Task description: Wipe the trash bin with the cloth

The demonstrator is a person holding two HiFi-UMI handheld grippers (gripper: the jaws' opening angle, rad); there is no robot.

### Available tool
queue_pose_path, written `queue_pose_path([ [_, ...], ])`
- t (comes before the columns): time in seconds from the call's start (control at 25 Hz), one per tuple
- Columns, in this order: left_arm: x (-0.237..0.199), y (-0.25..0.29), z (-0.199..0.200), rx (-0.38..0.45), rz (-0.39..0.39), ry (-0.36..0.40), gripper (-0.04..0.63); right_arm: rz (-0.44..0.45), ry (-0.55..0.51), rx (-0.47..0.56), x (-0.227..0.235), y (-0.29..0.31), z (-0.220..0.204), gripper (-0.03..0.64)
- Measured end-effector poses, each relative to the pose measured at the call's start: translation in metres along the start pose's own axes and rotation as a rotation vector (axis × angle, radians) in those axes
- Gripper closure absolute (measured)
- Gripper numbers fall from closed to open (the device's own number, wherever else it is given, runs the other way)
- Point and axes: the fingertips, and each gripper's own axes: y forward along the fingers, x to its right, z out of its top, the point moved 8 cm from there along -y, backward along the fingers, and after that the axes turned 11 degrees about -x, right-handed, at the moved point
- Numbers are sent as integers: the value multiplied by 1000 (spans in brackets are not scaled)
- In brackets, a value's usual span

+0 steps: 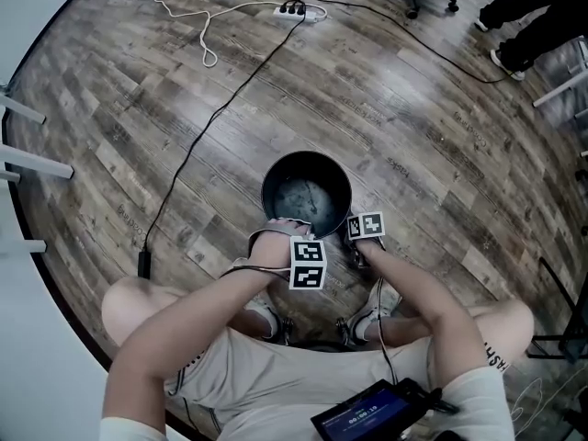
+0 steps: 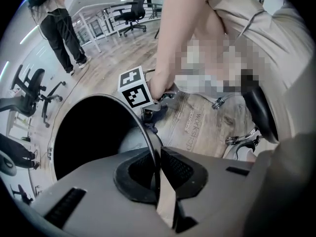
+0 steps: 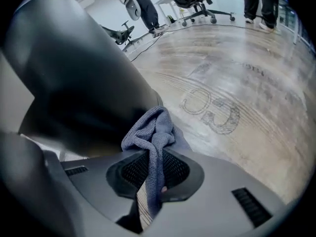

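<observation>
The left hand-held gripper (image 2: pixel 158 169) clamps the rim of the bin (image 2: pixel 98 98). Beside its wall, the right hand-held gripper (image 3: pixel 154 169) grips the cloth (image 3: pixel 150 130). Hard wiping could tip the bin.

This looks like an open-plan office or workshop room. A wide wood-plank floor (image 1: pixel 441 136) carries wheeled office chairs (image 2: pixel 133 14) and rows of white tables (image 2: pixel 94 31), and a power strip (image 1: pixel 299 10) lies on the boards with a long black cable (image 1: pixel 211 118) trailing from it. The word "workshop" (image 2: pixel 195 122) is printed on the floor, and a person (image 2: pixel 61 28) in dark clothes stands near the chairs.
</observation>
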Motion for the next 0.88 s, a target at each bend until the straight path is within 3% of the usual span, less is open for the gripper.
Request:
queue_pose_path([
  [0.12,0,-6,-3,59,-32,6,560,-18,-14,-24,-4,-25,-1,563],
  [0.2,0,-12,-8,72,-41,26,512,-11,-27,-43,-10,-46,-2,563],
  [0.32,4,-10,-21,7,-31,134,460,-4,-75,-57,-23,-83,-6,563],
  [0.48,12,4,-37,-115,40,285,457,36,-86,-35,-49,-133,-16,563],
  [0.52,11,6,-37,-126,64,293,460,55,-82,-26,-59,-144,-19,563],
  [0.6,8,8,-36,-132,88,289,541,96,-73,-7,-79,-161,-25,563],
  [0.88,12,7,-31,-122,66,291,563,163,-10,62,-114,-175,-18,563],
])
